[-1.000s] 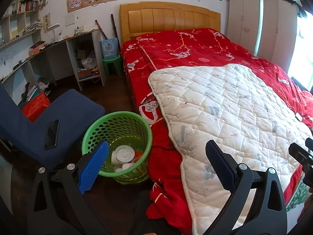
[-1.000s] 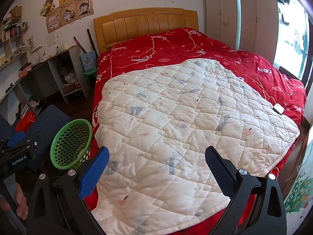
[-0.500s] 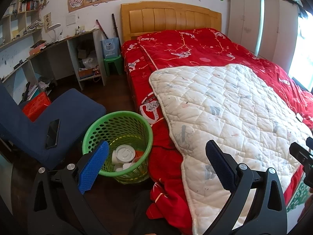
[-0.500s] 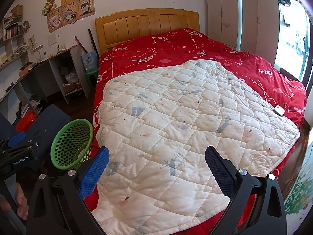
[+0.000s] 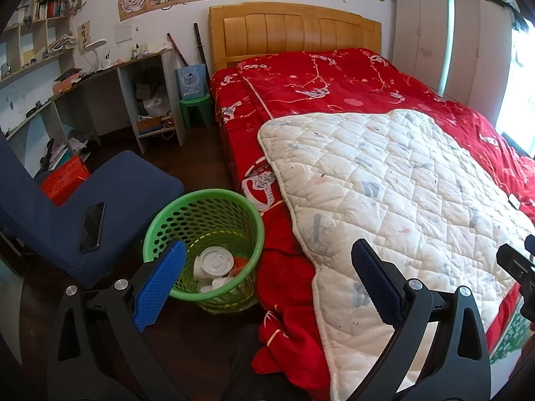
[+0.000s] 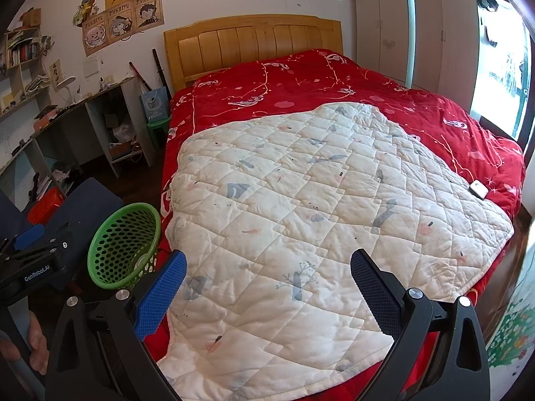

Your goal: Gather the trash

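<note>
Both claws spread wide, nothing held: left claw [image 5: 267, 280], right claw [image 6: 267, 282]. Green basket [image 5: 157, 225] on floor just beside bed [image 6: 434, 117], white cups and lids [image 5: 215, 262] already inside. Judged: between pickups, possibly near done. Next: scan white quilt [image 6: 317, 207] for remaining trash.

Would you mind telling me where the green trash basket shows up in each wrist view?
Left wrist: green trash basket lower left of centre, beside the bed, cups inside.
Right wrist: lower left, tilted by the fisheye.
Shared landmark: wooden headboard.
</note>
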A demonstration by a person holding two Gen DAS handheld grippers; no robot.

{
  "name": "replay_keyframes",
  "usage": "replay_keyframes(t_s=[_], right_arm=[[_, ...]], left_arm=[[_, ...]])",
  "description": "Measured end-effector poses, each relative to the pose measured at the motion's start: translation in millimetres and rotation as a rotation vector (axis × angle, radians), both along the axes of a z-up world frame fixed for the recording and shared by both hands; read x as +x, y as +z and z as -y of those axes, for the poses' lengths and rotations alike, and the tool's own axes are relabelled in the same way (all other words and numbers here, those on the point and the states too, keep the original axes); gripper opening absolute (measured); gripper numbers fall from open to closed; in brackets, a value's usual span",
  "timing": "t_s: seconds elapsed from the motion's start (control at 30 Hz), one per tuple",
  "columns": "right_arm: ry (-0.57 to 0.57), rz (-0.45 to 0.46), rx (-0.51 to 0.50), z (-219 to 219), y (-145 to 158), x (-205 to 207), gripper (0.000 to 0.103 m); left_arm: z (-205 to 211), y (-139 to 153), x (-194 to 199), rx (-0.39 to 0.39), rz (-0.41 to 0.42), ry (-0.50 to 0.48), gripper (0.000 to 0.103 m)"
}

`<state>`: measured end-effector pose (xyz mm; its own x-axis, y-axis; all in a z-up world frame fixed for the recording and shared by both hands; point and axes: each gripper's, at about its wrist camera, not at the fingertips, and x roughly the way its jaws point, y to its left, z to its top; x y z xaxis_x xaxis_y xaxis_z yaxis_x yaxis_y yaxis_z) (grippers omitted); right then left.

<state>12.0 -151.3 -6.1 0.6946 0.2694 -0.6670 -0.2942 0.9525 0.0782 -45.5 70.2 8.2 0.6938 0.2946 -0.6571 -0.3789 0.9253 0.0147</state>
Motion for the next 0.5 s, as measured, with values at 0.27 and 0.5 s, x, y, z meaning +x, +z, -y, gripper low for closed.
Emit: replay_keyframes(t_s=[0.27,0.5], right_arm=[[0.004,-0.003,-0.001,-1.0,-2.2,0.4,0.095],[0.004,-0.003,0.001,-1.3,-3.8,-0.3,0.095]], left_arm=[[-1.0,-1.2,-0.3,0.001,0.001,0.004,0.098],[-1.5,-0.4,0.1,0.009,0.000,0.006,0.098]])
